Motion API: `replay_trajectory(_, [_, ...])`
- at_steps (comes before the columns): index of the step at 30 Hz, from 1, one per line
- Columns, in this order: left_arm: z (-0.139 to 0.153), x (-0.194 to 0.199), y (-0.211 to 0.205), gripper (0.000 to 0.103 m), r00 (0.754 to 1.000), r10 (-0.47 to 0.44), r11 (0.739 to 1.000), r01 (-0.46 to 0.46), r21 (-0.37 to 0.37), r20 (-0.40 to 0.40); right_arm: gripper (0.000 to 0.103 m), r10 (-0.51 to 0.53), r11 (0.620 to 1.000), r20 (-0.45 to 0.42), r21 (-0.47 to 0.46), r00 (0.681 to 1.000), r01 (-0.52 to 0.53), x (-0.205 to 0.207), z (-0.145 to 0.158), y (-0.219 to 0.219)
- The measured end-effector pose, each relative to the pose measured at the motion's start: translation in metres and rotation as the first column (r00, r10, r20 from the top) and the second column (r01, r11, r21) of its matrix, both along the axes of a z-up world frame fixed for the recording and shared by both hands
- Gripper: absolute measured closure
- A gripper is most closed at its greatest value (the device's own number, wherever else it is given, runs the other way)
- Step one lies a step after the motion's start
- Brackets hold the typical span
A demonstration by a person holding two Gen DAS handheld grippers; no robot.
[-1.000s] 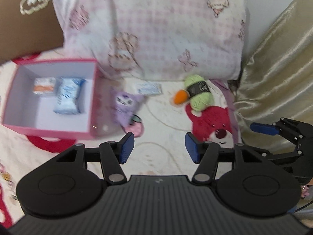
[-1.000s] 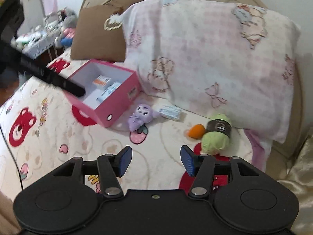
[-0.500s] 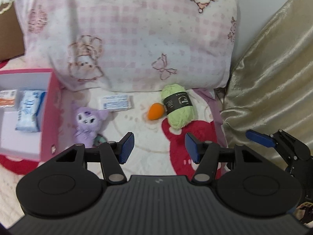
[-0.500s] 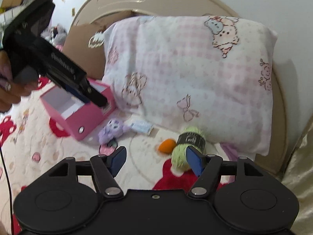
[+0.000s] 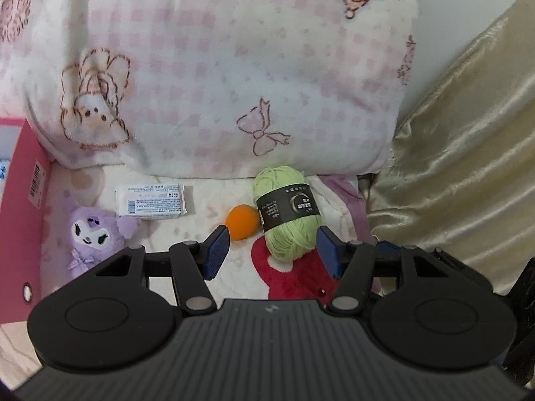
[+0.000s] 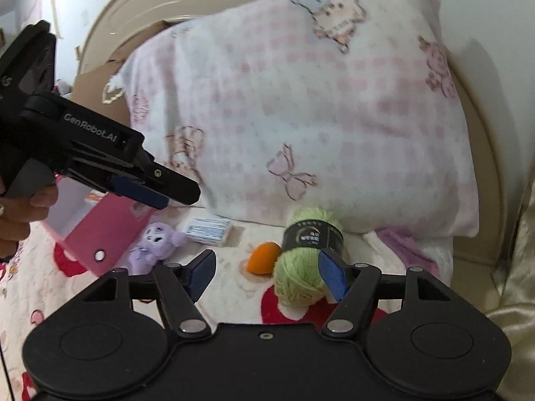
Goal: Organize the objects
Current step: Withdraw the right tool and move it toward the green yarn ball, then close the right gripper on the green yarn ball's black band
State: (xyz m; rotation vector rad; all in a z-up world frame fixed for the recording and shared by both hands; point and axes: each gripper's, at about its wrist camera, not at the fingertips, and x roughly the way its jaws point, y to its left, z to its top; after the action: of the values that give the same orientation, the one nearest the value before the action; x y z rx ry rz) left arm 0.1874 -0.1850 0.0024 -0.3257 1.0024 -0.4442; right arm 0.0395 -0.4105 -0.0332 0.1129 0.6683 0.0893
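Note:
A green yarn ball (image 5: 287, 214) with a black label lies at the foot of the pillow, and an orange egg-shaped ball (image 5: 241, 222) touches its left side. My left gripper (image 5: 272, 250) hovers just short of both, open and empty. My right gripper (image 6: 265, 275) is also open, and the yarn (image 6: 301, 277) shows just inside its right finger without being pressed. The orange ball (image 6: 264, 257) lies beyond the gap. Left of them are a white packet (image 5: 152, 200), a purple plush toy (image 5: 93, 234) and a pink box (image 5: 20, 227). The left gripper (image 6: 167, 197) hangs over the box (image 6: 100, 230).
A big pink-checked pillow (image 5: 217, 67) stands right behind the objects. Gold satin fabric (image 5: 468, 150) fills the right side. A hand (image 6: 20, 217) holds the left gripper. The bedspread (image 5: 234, 267) has red bear prints. A brown cardboard piece (image 6: 90, 90) leans behind the pillow.
Both grippers have come down and closer to the yarn and orange ball. The left view has swung right, leaving the pink box at its edge. The right jaws have widened.

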Motion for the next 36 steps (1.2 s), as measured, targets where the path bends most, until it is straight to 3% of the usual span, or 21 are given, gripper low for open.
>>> replay_trajectory(10, [-0.022,-0.006,0.001,0.047,0.999,0.049,0.998,-0.05,-0.045,-0.022,0.031,-0.065,0.997,-0.027,-0.035,0.998,0.064,0.008,-0.015,0.002])
replay_trajectory(17, [-0.024,-0.014,-0.007,0.047,1.0,0.007,0.999,-0.006,-0.047,0.013,0.027,-0.066,0.998,-0.012,-0.024,0.998,0.065,0.001,-0.01,-0.002])
replay_trajectory(23, [-0.035,-0.005,-0.018,0.047,0.997,-0.037,0.999,0.04,-0.036,0.063,0.024,-0.142,0.989,0.008,0.049,0.99,0.142,0.007,-0.035,-0.004])
replay_trajectory(29, [-0.055,0.017,-0.028,0.047,0.992,-0.087,0.995,0.091,-0.043,0.088,0.024,-0.13,0.991,0.041,-0.017,0.991,0.131,0.018,-0.055,-0.006])
replay_trajectory(36, [-0.082,0.042,-0.042,0.047,0.985,-0.116,0.991,0.124,-0.057,0.127,0.024,-0.108,0.994,0.061,-0.029,0.992,0.11,0.032,-0.082,-0.016])
